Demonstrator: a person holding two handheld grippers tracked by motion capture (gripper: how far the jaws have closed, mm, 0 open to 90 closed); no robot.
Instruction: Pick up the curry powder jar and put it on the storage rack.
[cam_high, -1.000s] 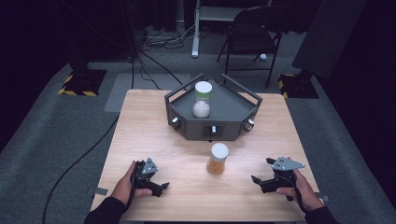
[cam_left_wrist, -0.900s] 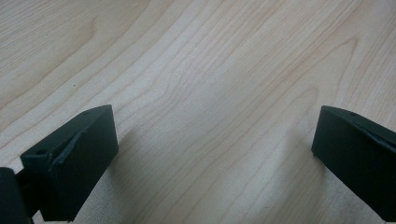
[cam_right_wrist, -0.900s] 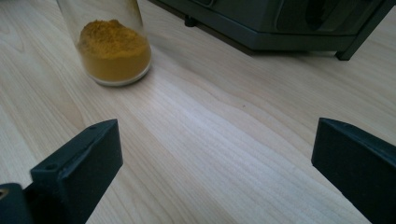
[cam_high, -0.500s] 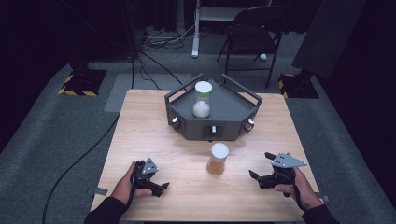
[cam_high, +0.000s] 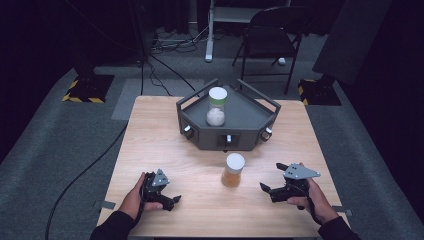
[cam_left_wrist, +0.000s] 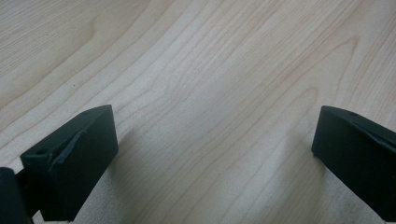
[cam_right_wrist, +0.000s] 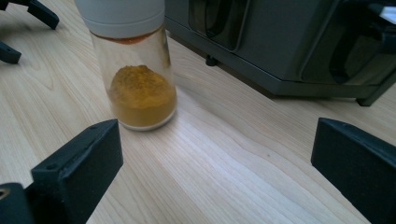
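Right gripper (cam_high: 274, 178) — jaws spread wide, holding nothing. The clear glass jar of orange-yellow powder with a white cap (cam_high: 233, 170) stands upright just ahead of its left jaw, apart from it. Left gripper (cam_high: 172, 199) — jaws likewise apart, empty, resting low over the pale wooden table (cam_high: 150, 145).

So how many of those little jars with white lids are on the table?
2. The jar of orange powder stands on the bare wood near the front, between the two grippers. The jar of white powder stands inside the dark grey tray behind it. None seem hidden.

Dark studio; floor cables (cam_high: 150, 65), hazard-taped stands (cam_high: 84, 90)
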